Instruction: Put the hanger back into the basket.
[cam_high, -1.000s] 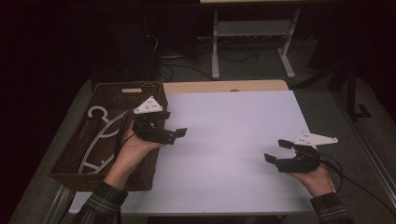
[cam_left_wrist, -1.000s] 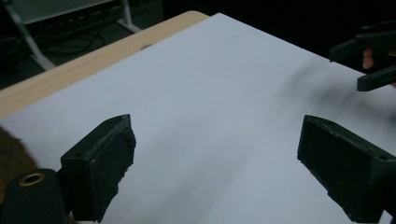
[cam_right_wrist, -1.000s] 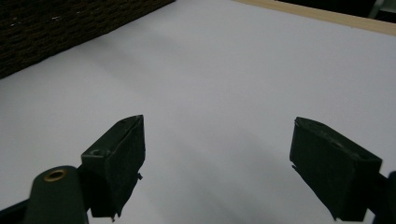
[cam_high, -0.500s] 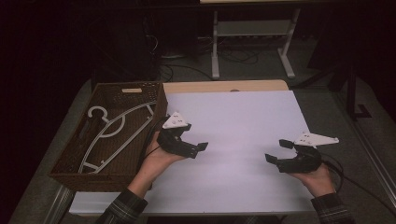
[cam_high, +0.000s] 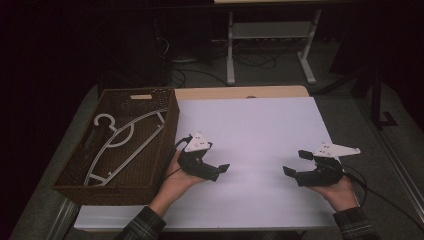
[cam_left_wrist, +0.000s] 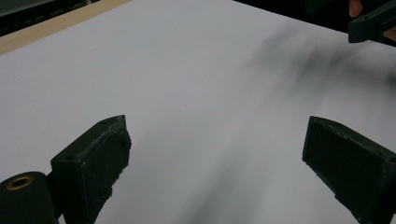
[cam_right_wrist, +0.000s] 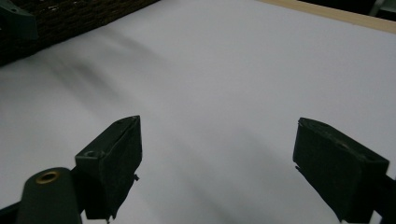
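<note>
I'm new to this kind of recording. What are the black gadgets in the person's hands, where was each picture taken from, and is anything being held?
No robot here: a person holds a hand-held claw in each hand. The high view looks down on the white table. In it the left claw and right claw hover over bare tabletop, both open and holding nothing. The other two pictures come from cameras riding on the claws, each looking out between its own two black jaws, spread wide over the table. On the table's left stands a brown wicker basket with a white clothes hanger lying inside.
</note>
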